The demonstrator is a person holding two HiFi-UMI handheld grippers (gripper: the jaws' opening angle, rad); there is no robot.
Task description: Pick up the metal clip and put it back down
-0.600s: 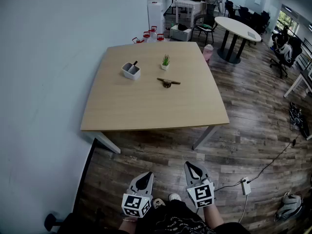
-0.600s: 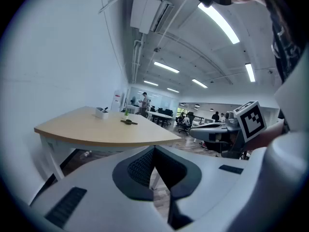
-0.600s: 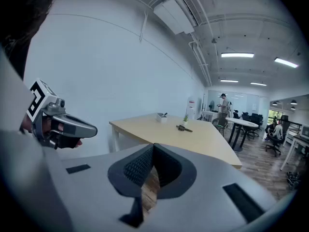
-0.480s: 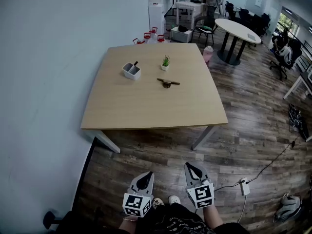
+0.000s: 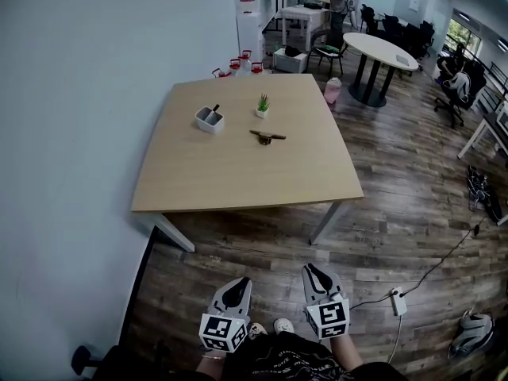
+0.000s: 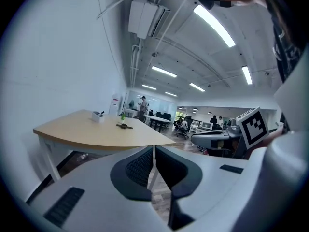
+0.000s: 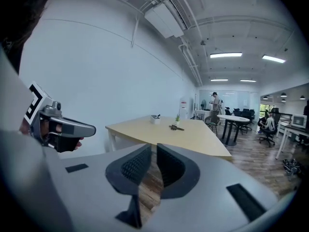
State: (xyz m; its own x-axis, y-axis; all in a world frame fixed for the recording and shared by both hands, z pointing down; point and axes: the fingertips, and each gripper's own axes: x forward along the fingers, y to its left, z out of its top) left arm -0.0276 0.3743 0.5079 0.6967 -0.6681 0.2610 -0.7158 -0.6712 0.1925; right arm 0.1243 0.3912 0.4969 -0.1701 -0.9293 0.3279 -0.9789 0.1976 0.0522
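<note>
Metal clip [image 5: 267, 136]: flat on smooth wooden table [image 5: 238, 173] | left claw [image 5: 236, 282]: clenched, empty | right claw [image 5: 310, 269]: clenched, empty

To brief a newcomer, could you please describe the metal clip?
Find the light wooden table beside the white wall. On its far half, the metal clip lies near a white holder and a potted plant; it alone is dark, flat and elongated.

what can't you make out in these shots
- Clip: too small in every view to tell its shape or how it lies on the table.
- Holder, head view: a dark thing sticks out of it, too small to name.
- Red-capped things, head view: partly behind the table's far edge, too small to identify.
- Table's far legs, head view: hidden under its top.
</note>
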